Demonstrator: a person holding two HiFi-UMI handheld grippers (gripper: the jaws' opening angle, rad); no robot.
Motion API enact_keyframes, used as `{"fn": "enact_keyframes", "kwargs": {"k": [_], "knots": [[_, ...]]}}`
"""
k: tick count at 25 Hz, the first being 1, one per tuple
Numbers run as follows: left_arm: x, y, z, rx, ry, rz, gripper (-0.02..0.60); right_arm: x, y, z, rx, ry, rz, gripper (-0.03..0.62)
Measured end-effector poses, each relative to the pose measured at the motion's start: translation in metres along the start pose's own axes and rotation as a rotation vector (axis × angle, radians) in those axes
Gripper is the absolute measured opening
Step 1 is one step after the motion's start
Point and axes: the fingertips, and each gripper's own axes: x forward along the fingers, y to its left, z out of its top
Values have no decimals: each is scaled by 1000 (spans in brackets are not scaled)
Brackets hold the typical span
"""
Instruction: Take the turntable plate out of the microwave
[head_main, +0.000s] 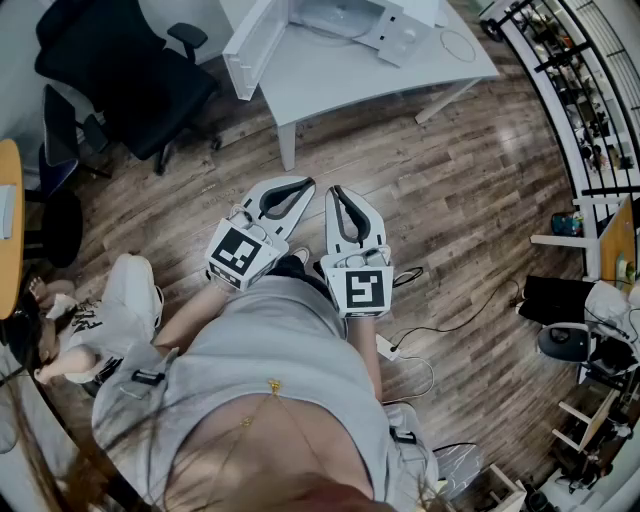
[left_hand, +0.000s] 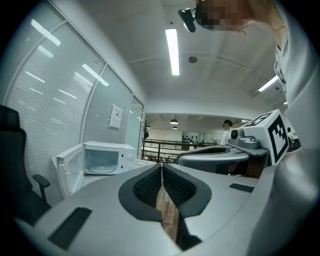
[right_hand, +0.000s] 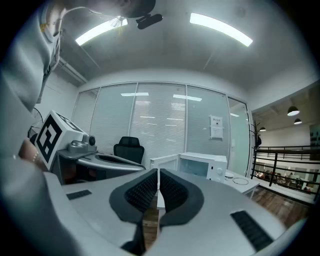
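Held low against our body, left gripper (head_main: 297, 188) and right gripper (head_main: 337, 195) have jaws together on nothing, so we should step to the worktop (head_main: 330, 75) at upper centre, part them, and reach level into the open microwave (head_main: 345, 18) where the turntable plate (left_hand: 101, 169) sits.

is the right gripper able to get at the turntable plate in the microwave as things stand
Probably not yet. The microwave door stands open, so the turntable plate is exposed, but the right gripper sits shut near the person, with floor between it and the table.
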Motion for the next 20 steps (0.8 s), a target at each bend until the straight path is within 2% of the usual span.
{"fn": "enact_keyframes", "kwargs": {"k": [4,5,6,7,14,20], "knots": [[7,2,-2,3,-1,22,36,-1,-7,-1,33,-26,10,52],[9,2,-5,-4,-1,21,68,-1,-9,-1,32,-27,15,70],[11,2,-7,-12,1,19,146,-1,-10,-2,29,-26,18,77],[14,2,-9,-17,4,17,169,-1,-12,-3,27,-25,19,81],[38,14,-11,-51,9,15,169,4,-34,-7,49,-27,-3,86],[69,26,-8,-44,14,-32,169,26,-59,-5,46,-36,-39,86]]}}
